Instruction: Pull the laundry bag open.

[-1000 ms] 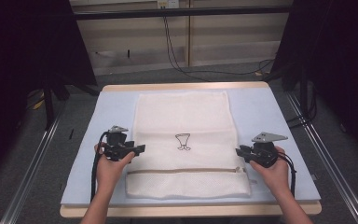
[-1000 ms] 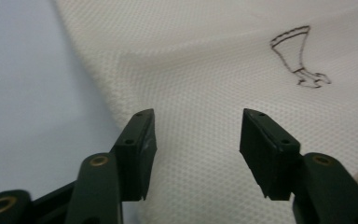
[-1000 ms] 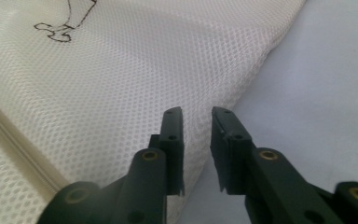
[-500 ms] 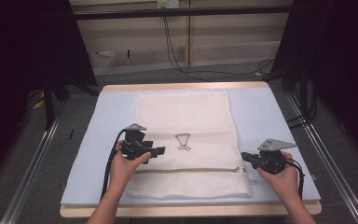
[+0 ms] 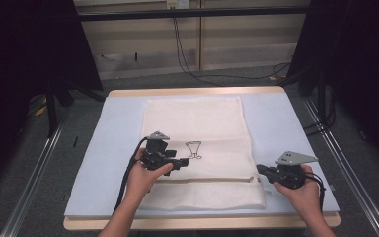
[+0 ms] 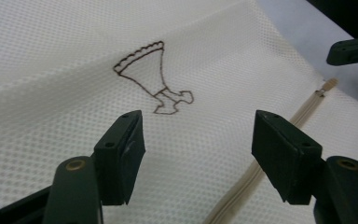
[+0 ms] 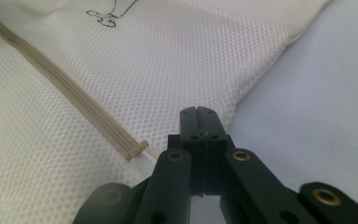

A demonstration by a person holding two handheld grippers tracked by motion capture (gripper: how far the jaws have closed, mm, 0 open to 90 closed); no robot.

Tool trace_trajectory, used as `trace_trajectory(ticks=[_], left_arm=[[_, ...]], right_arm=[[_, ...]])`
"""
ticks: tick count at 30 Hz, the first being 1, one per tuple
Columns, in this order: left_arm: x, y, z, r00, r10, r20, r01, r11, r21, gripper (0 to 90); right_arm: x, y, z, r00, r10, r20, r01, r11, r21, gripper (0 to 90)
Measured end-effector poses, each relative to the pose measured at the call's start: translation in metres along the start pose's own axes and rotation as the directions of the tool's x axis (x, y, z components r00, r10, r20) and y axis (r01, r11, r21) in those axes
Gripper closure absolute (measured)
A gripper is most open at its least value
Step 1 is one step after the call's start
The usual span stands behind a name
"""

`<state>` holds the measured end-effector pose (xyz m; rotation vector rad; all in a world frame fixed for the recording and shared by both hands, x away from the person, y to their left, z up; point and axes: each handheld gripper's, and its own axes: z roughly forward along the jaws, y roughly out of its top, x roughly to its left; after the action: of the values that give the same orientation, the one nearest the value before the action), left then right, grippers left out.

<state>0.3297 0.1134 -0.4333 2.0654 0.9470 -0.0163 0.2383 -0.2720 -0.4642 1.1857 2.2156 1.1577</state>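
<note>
A white mesh bag (image 5: 197,123) lies flat on the pale blue mat (image 5: 276,118), with a brown emblem (image 5: 194,149) stitched near its middle and a beige zipper (image 5: 212,178) across its near part. My left gripper (image 5: 183,162) hovers over the bag just left of the emblem (image 6: 151,77). Its jaws have just been opening and stand open (image 6: 198,123), with only the mesh lying beneath the gap. My right gripper (image 5: 259,169) is shut at the bag's right edge, beside the zipper's end (image 7: 137,148). I see nothing pinched in its jaws (image 7: 198,112).
The mat sits on a wooden table whose front edge (image 5: 202,223) runs along the bottom. Metal rails (image 5: 345,163) flank the table on both sides. Cables (image 5: 187,54) hang by the back wall. Bare mat lies left and right of the bag.
My left hand has moved right from the bag's left edge onto the bag, toward the emblem. The right gripper has drifted slightly right and its jaws have closed.
</note>
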Motion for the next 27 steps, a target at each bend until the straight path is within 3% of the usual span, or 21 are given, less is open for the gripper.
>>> trace_trajectory(ticks=[4, 7, 13, 15, 18, 24, 25, 27], left_arm=[[-0.011, 0.001, 0.010, 0.9986, -0.025, 0.047, 0.026, 0.9996, -0.009, 36.1], [-0.020, 0.004, 0.016, 0.9956, -0.045, 0.083, 0.043, 0.9989, 0.021, 39.0], [-0.036, 0.007, 0.031, 0.9907, -0.088, 0.104, 0.082, 0.9948, 0.061, 44.8], [-0.041, 0.009, 0.036, 0.9850, -0.123, 0.122, 0.111, 0.9892, 0.095, 49.0], [-0.049, 0.011, 0.045, 0.9827, -0.136, 0.126, 0.122, 0.9863, 0.111, 51.6], [-0.064, 0.014, 0.062, 0.9690, -0.176, 0.173, 0.152, 0.9775, 0.146, 55.5], [-0.066, 0.015, 0.064, 0.9706, -0.174, 0.167, 0.149, 0.9773, 0.150, 55.6], [-0.070, 0.015, 0.068, 0.9673, -0.182, 0.177, 0.155, 0.9755, 0.156, 56.0]], right_arm=[[0.001, -0.005, -0.004, 1.0000, 0.009, -0.003, -0.009, 1.000, 0.000, 90.0], [0.003, -0.007, -0.007, 1.0000, -0.002, -0.004, 0.002, 1.000, 0.001, 90.0], [0.007, -0.009, -0.009, 0.9999, -0.005, -0.015, 0.005, 1.000, -0.006, 90.0], [0.007, -0.010, -0.010, 0.9999, -0.004, -0.013, 0.004, 1.000, -0.003, 90.0], [0.007, -0.011, -0.010, 0.9999, -0.007, -0.013, 0.007, 1.000, 0.000, 90.0], [0.007, -0.012, -0.009, 0.9998, -0.017, -0.013, 0.017, 1.000, 0.014, 90.0], [0.008, -0.012, -0.008, 0.9998, -0.014, -0.013, 0.014, 1.000, 0.014, 90.0], [0.009, -0.012, -0.007, 0.9996, -0.019, -0.023, 0.019, 1.000, 0.014, 90.0]])
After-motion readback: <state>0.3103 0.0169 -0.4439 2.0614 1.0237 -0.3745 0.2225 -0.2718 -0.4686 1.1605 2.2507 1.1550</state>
